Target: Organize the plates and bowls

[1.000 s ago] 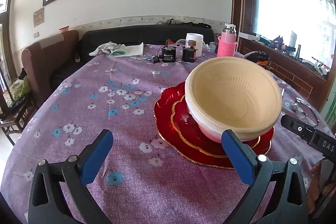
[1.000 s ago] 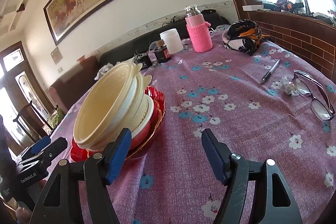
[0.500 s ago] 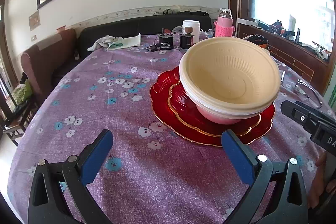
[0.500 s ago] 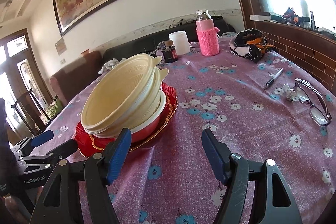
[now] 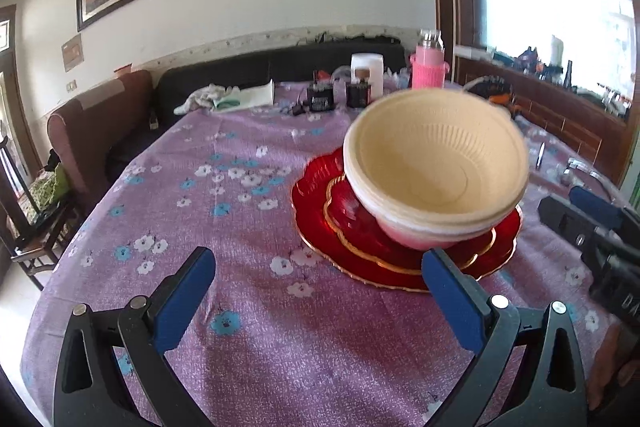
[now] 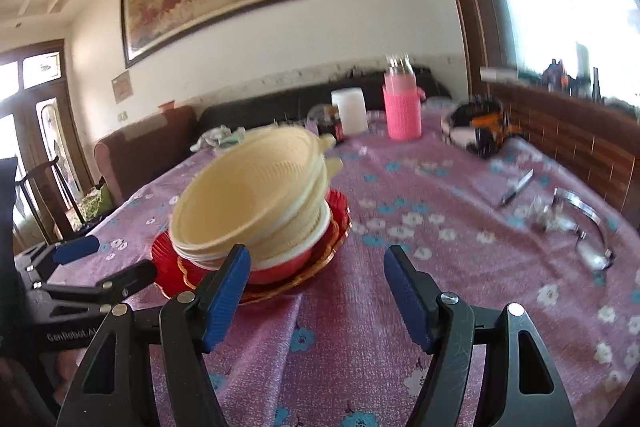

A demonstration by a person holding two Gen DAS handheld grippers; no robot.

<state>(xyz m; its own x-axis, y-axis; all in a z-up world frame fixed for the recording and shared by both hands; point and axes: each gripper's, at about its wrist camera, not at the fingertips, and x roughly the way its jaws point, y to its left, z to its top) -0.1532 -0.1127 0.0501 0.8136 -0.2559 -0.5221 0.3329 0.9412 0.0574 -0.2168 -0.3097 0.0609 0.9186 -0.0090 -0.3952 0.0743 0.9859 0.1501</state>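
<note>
Both tongs hovering wide and empty near the stacked dishes

The cream bowls [image 5: 436, 167] are sitting tilted on the red plates [image 5: 320, 195] mid-counter [image 5: 240, 347]; nudging that leaning stack with left tongs [image 5: 316, 291] or right tongs [image 6: 318, 289] risks toppling it.

Cream bowls [image 5: 436, 163] on gold-rimmed red plates [image 5: 400, 259] — purple tablecloth [image 5: 248, 211], white-and-blue flowers.

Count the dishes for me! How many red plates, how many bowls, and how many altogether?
Red plates: 2, a smaller one lying on a bigger one.
Red bowl: 1, at the bottom.
Cream bowls: at least 2 nested; the blur hides the exact number.
Total: at least 5 dishes.
</note>
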